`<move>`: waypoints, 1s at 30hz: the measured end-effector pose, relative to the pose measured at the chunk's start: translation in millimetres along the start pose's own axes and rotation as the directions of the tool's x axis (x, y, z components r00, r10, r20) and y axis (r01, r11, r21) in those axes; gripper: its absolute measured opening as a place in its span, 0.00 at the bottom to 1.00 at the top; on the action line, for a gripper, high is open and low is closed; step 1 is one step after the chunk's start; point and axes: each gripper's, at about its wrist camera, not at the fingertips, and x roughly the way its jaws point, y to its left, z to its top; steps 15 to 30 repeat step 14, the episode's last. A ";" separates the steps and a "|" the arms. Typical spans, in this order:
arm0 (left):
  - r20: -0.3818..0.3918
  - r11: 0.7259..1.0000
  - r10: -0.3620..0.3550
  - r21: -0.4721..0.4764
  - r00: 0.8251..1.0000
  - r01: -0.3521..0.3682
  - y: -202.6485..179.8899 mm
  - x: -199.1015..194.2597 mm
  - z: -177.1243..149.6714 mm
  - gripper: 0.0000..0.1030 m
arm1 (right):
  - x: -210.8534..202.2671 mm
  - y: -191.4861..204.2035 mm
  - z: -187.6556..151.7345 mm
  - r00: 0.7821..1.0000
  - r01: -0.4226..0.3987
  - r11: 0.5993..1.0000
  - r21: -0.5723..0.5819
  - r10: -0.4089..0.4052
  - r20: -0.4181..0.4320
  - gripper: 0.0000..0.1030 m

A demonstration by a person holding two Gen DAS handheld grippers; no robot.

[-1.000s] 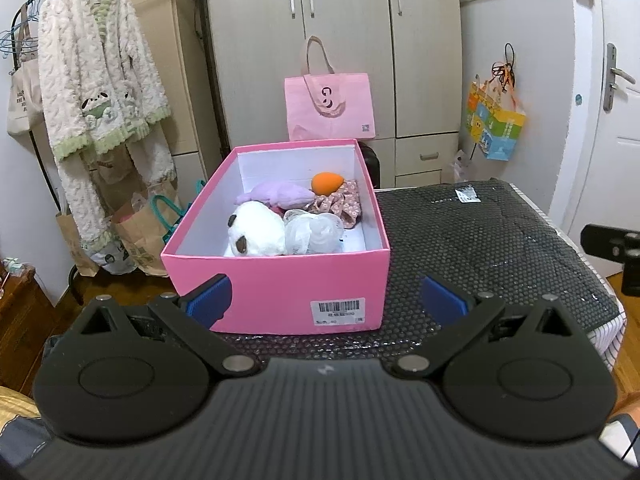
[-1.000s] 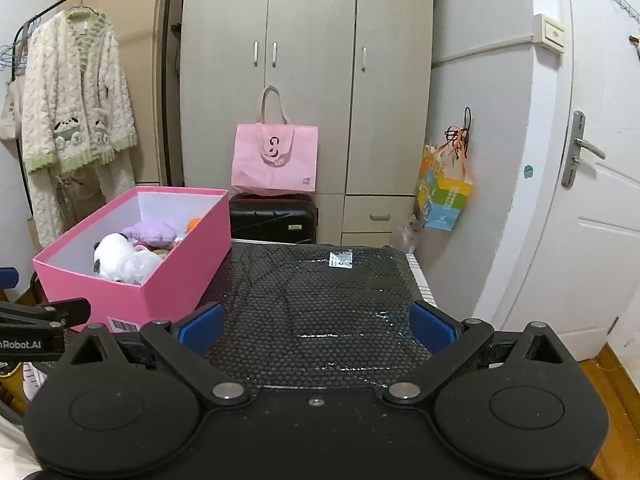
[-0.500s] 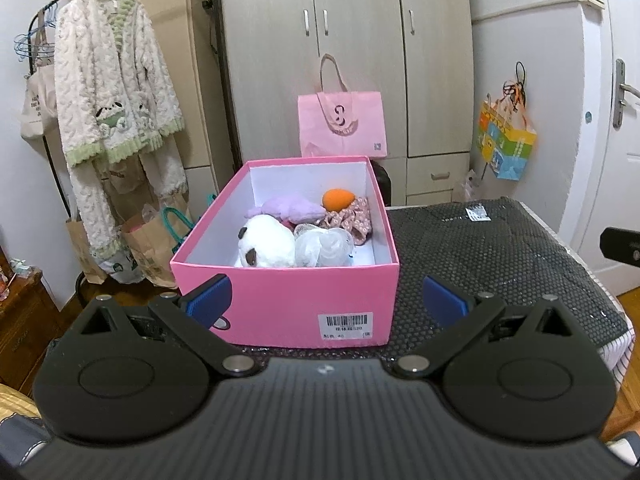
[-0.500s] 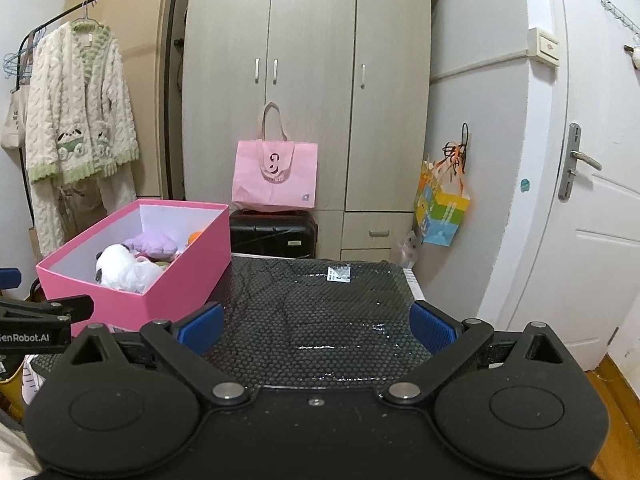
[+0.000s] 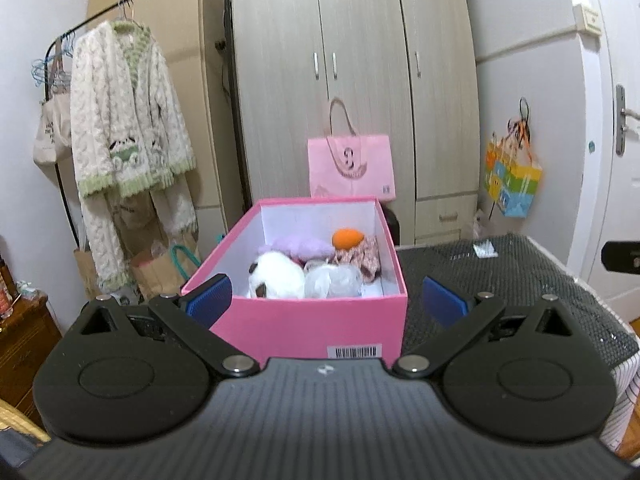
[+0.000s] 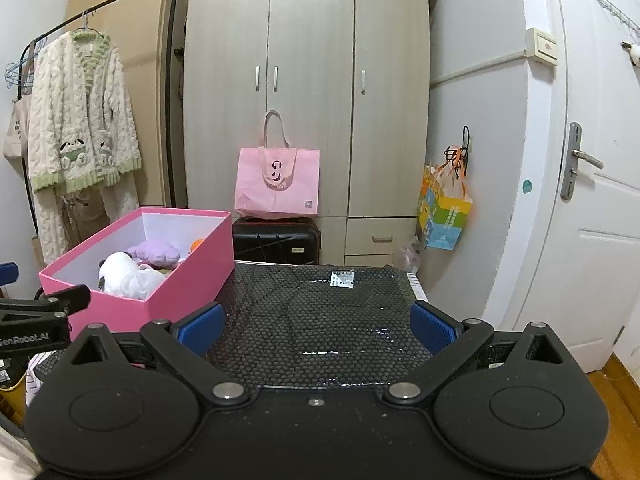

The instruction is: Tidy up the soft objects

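Note:
A pink box [image 5: 312,320] stands on the black bubble-wrap surface [image 5: 500,276]. It holds a white plush [image 5: 276,274], a purple plush [image 5: 298,245], an orange sponge [image 5: 348,237], a floral fabric piece [image 5: 362,256] and a clear wrapped item [image 5: 332,282]. My left gripper [image 5: 326,300] is open and empty, just before the box's near wall. My right gripper [image 6: 316,322] is open and empty over the bare surface [image 6: 320,312], right of the box [image 6: 188,276].
A wardrobe [image 6: 308,80] stands behind, with a pink tote bag [image 6: 278,180] on a black suitcase [image 6: 276,240]. A clothes rack with a cream cardigan [image 5: 128,120] is on the left. A white door [image 6: 592,200] and a colourful hanging bag [image 6: 444,216] are on the right.
Both grippers have pulled back and tilted upward; the box and surface sit lower in each view. Both stay open and empty.

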 end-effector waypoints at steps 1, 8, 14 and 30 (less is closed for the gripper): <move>0.007 1.000 -0.004 -0.004 1.000 0.004 0.4 -1.1 0.0 1.00 | 0.8 -0.5 -0.3 1.000 0.001 1.000 0.001 -0.001 -0.002 0.98; 0.002 0.999 -0.024 -0.025 1.000 0.024 3.1 -0.3 -0.4 1.00 | 6.6 -2.5 -1.6 1.000 0.006 1.000 0.013 -0.006 -0.019 0.98; -0.023 0.999 -0.017 -0.028 1.000 0.017 3.7 3.3 -2.5 1.00 | 10.8 -3.0 -2.3 1.000 0.005 1.000 0.014 -0.005 -0.030 0.98; -0.023 0.999 -0.017 -0.028 1.000 0.017 3.7 3.3 -2.5 1.00 | 10.8 -3.0 -2.3 1.000 0.005 1.000 0.014 -0.005 -0.030 0.98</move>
